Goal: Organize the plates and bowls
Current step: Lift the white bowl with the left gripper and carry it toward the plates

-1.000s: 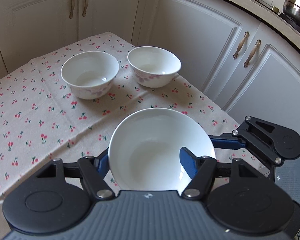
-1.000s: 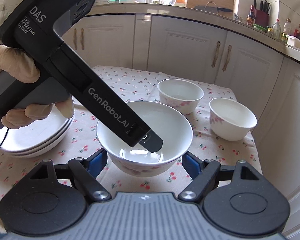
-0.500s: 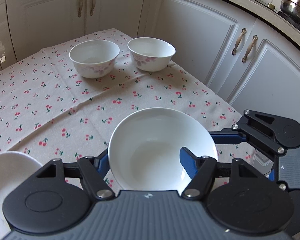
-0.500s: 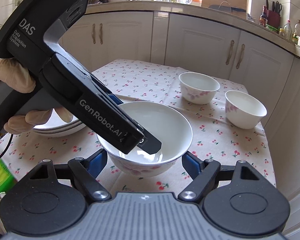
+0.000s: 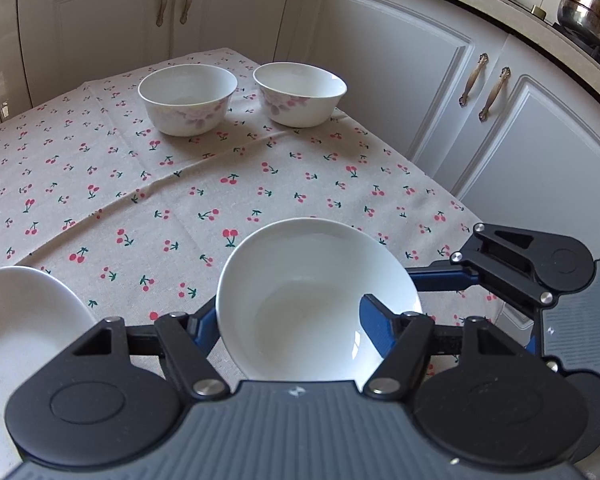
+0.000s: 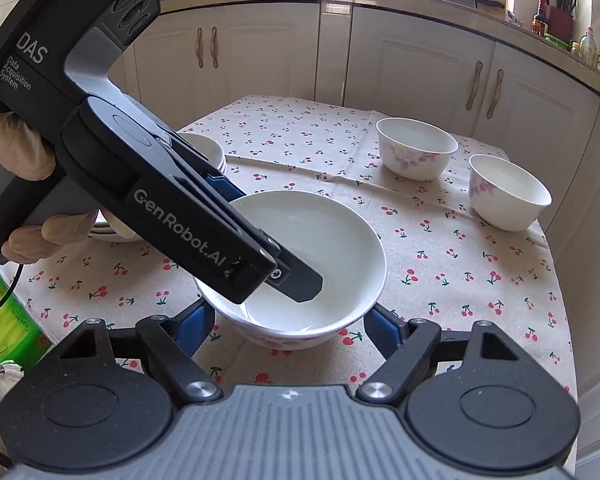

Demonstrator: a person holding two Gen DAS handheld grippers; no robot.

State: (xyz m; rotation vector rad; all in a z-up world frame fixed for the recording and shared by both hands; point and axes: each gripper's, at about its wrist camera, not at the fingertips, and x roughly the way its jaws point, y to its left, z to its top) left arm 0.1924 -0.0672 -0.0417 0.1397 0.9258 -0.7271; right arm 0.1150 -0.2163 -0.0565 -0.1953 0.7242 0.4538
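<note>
My left gripper (image 5: 288, 320) is shut on the rim of a wide white bowl (image 5: 316, 300), one finger inside and one outside, holding it above the cherry-print tablecloth (image 5: 220, 184). In the right wrist view the same bowl (image 6: 320, 240) hangs between the open fingers of my right gripper (image 6: 288, 320), which do not touch it. The left gripper (image 6: 296, 276) reaches into the bowl from the left. Two small floral bowls (image 5: 188, 98) (image 5: 300, 92) stand side by side at the table's far end. A stack of white plates (image 5: 16, 320) lies at the left.
White cabinet doors (image 5: 400, 80) close in behind and to the right of the table. A steel pot (image 5: 588, 12) sits on the counter. A green package (image 6: 4, 332) stands at the table's left edge. The table's right edge (image 6: 556, 280) drops off near the small bowls.
The left gripper has carried the wide bowl back and up, away from the two small bowls. The plate stack has come into the left wrist view. The right gripper has followed, still open.
</note>
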